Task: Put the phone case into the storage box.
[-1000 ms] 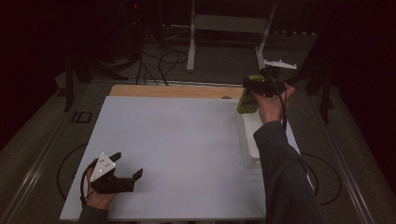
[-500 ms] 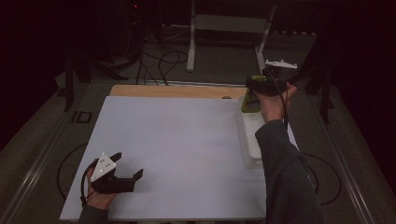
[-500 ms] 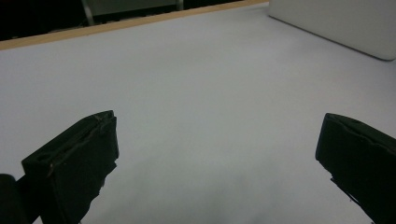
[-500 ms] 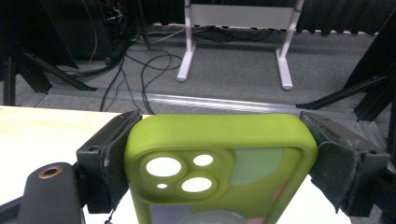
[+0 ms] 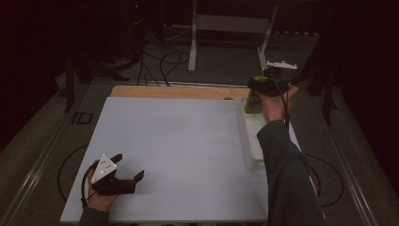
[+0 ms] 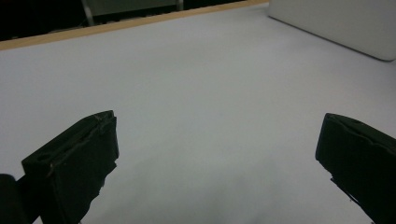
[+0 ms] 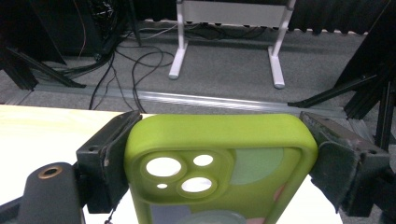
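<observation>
My right gripper clamps the lime-green silicone phone case. My left gripper rests on the white table, jaws spread wide

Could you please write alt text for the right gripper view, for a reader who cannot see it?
A lime-green phone case is clamped between the two black jaws of the right claw, its camera cut-outs facing the viewer. Behind it lie a pale wooden table edge, a grey floor with black cables and a white metal stand.
</observation>
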Demonstrator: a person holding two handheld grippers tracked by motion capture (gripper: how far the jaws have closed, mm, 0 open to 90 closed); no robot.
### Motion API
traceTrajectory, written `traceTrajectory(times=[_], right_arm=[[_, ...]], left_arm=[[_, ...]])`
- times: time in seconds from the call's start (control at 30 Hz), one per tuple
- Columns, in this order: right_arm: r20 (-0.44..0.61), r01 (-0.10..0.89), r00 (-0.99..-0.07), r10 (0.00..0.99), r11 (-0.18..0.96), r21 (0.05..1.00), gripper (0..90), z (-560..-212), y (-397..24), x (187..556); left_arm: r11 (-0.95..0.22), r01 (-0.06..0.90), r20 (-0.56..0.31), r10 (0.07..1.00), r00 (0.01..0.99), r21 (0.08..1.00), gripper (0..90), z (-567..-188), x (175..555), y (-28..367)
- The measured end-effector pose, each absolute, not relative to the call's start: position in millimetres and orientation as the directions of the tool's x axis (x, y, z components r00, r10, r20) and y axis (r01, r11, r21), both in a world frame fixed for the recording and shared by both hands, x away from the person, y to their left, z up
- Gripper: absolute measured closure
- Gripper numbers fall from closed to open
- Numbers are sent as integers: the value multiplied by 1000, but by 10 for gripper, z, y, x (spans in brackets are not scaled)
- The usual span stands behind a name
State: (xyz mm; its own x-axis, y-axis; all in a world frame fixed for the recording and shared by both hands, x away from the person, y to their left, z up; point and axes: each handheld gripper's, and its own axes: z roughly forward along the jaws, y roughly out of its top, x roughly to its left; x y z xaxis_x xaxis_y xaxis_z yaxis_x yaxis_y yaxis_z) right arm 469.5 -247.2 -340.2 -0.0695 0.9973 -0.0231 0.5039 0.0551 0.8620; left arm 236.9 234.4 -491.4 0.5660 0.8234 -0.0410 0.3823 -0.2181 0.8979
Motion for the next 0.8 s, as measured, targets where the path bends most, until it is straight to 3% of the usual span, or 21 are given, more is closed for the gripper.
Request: traceTrajectory(times=[0.8], right_arm=[[-40, 516, -52, 998, 61, 854, 158, -3554, -2448, 4849]], left_arm=[[-217, 381, -42, 821, 569, 899, 0, -4912, 2372, 2342]])
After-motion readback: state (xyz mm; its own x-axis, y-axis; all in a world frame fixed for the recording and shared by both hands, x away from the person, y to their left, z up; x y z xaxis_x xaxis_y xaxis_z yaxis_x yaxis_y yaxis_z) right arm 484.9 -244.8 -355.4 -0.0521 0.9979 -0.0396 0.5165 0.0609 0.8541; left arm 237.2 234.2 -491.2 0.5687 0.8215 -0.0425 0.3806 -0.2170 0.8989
